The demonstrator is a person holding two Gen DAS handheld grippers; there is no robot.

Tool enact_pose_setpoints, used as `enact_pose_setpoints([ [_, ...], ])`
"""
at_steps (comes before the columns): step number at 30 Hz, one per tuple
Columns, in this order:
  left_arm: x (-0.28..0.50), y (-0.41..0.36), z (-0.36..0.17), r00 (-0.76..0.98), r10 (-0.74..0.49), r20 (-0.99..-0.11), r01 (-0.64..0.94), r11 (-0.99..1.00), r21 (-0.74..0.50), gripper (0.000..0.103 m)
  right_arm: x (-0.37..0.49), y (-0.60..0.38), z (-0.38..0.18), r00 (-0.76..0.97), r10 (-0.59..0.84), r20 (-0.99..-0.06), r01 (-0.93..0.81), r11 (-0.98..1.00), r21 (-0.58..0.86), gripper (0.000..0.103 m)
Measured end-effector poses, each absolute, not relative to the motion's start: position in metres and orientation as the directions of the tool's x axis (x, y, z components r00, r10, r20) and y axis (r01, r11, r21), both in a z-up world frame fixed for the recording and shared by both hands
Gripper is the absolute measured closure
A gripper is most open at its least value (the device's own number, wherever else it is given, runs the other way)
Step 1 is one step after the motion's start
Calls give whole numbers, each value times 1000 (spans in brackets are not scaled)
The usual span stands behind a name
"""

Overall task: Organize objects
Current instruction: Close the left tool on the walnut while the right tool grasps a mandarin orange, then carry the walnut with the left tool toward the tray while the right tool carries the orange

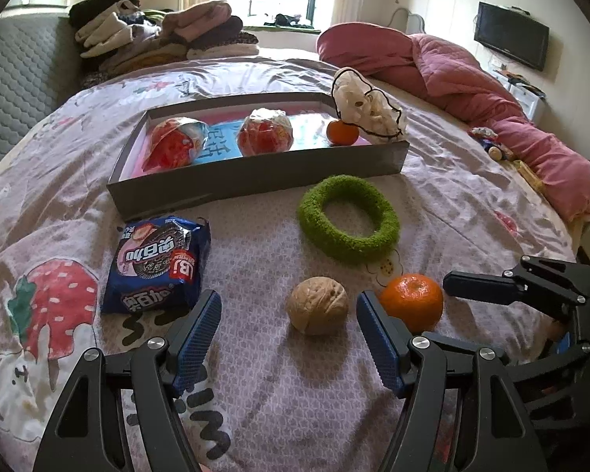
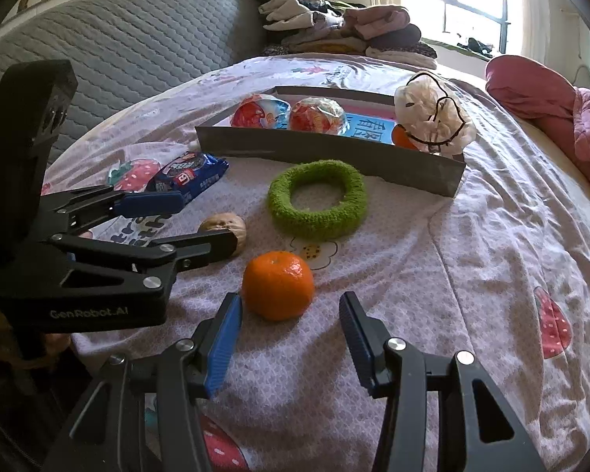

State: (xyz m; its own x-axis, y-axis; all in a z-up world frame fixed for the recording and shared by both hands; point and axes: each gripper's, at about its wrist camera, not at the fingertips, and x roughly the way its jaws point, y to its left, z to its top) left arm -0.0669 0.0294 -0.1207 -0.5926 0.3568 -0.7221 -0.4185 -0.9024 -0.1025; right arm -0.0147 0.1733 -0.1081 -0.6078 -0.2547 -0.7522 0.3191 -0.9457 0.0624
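On the patterned bedspread, my left gripper (image 1: 288, 296) stands open, with a walnut (image 1: 318, 310) just ahead between its fingertips, nearer the right one. My right gripper (image 2: 290, 298) is open too, and a tangerine (image 2: 278, 285) sits between its tips, untouched. Further off lie a green fuzzy ring (image 1: 348, 218) and a blue cookie packet (image 1: 157, 263). Behind them a shallow grey box (image 1: 255, 181) holds two red wrapped snacks (image 1: 175, 143), a small tangerine (image 1: 342, 132) and a white plastic bag (image 1: 367, 106) at its right corner.
A pink quilt (image 1: 472, 78) is bunched along the bed's right side, with small toys (image 1: 491, 145) beside it. Folded clothes (image 1: 157, 35) are piled at the far end. A grey quilted headboard (image 1: 15, 78) borders the left. A television (image 1: 511, 39) hangs on the right wall.
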Motion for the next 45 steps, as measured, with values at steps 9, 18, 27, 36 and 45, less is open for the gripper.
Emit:
enact_pose_setpoints([
  [9, -73, 34, -130, -585, 361, -727, -418, -902, -111, 38, -18, 170, -113, -612, -251, -750, 329, -943, 47, 52],
  [18, -71, 43, -133, -579, 372, -725, -444, -890, -102, 53, -21, 163, -116, -635, -224, -739, 351, -936, -18, 52],
  [27, -71, 53, -137, -592, 367, -718, -471, -880, -62, 64, -23, 160, -118, -639, -229, -734, 367, -930, -29, 58],
  [36, -72, 52, -136, -585, 383, -715, -475, -876, -81, 69, -23, 161, -119, -631, -242, -737, 381, -924, -23, 63],
  [45, -74, 43, -128, -591, 399, -701, -456, -882, -118, 69, -23, 166, -116, -636, -238, -734, 366, -930, -16, 63],
])
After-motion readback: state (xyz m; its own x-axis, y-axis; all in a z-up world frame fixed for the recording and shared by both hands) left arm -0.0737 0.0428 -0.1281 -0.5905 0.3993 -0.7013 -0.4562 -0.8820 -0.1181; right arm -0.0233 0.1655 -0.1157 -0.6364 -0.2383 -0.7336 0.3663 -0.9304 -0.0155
